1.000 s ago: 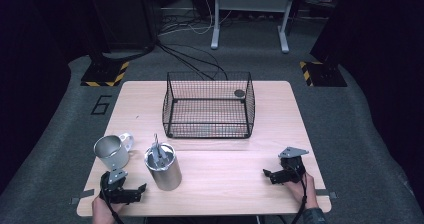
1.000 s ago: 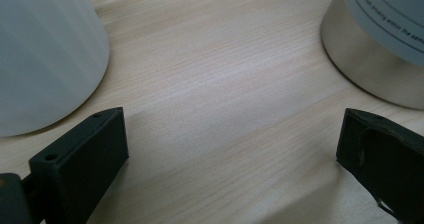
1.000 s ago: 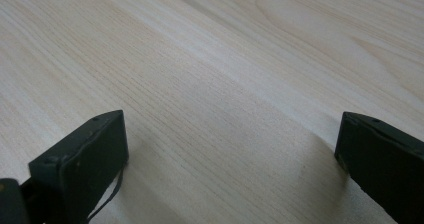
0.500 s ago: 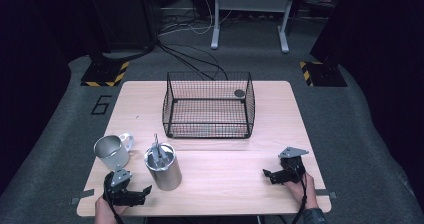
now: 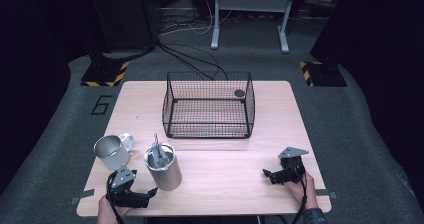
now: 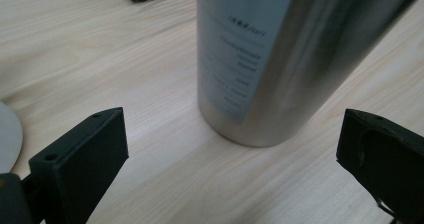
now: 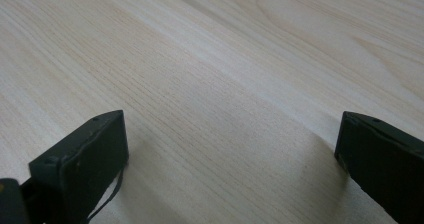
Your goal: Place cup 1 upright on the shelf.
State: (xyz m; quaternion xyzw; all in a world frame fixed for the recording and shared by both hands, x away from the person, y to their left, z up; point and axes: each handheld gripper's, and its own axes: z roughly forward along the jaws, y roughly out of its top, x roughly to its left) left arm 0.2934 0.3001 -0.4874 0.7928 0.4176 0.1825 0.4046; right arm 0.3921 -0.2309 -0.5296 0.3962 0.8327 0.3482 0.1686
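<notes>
Steel canister (image 6: 260, 59) standing at 7 o'clock on counter (image 5: 230, 159), pale label with grey print too blurred to read. Left claw (image 6: 230, 154) gaping wide just before it; right claw (image 7: 230, 154) wide, gripping nothing, at 5 o'clock.

Bright overhead light on the table (image 5: 225, 164), dark surroundings; close gripper views slightly soft.
</notes>
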